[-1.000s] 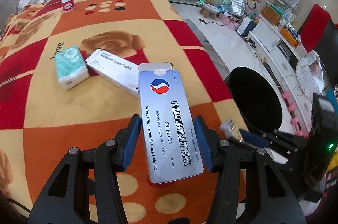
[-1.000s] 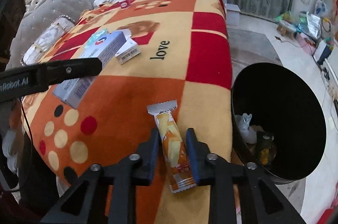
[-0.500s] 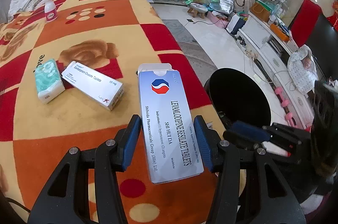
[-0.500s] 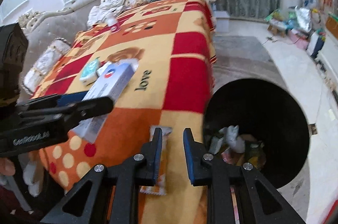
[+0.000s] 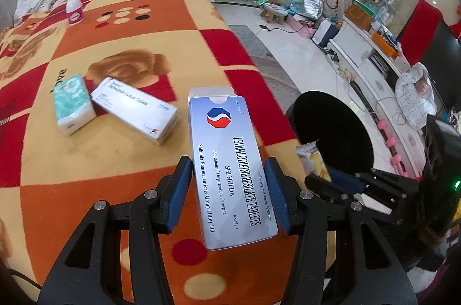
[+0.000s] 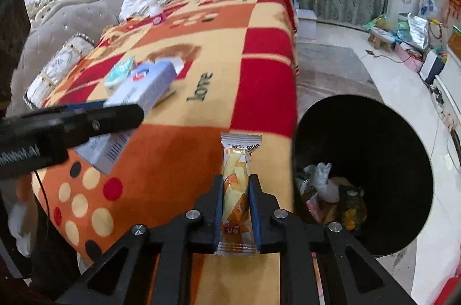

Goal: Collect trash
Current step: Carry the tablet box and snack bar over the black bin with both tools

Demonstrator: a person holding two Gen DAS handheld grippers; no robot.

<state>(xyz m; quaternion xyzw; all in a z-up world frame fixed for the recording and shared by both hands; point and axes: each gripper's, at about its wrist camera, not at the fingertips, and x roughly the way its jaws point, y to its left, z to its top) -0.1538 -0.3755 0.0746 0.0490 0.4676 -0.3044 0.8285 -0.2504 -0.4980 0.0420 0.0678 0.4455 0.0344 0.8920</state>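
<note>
Patterned blanket: an orange, red and cream checked cover with dots and the word "love", filling the left and centre of both wrist views. Black trash bin: a round open container at the right of the right wrist view, standing on the pale floor just beside the blanket's edge; crumpled wrappers and a small bottle lie at its bottom. The same bin appears at centre right of the left wrist view.

Left gripper: lower centre of the left wrist view, its blue-padded fingers pinching the silver tablet box by its long sides, held above the blanket with its open flap pointing away from the camera. In the right wrist view the same box shows at centre left, ahead of a black finger.

Right gripper: lower centre of the right wrist view, fingers pressed onto the yellow snack wrapper, which stands lengthwise between them over the blanket's near edge, just left of the bin. The wrapper's tip also shows at centre right of the left wrist view.

White medicine box and green tissue pack: lying on the blanket side by side, centre left of the left wrist view. Small white bottle: upright with a pink label, upper left, well apart from the rest.
</note>
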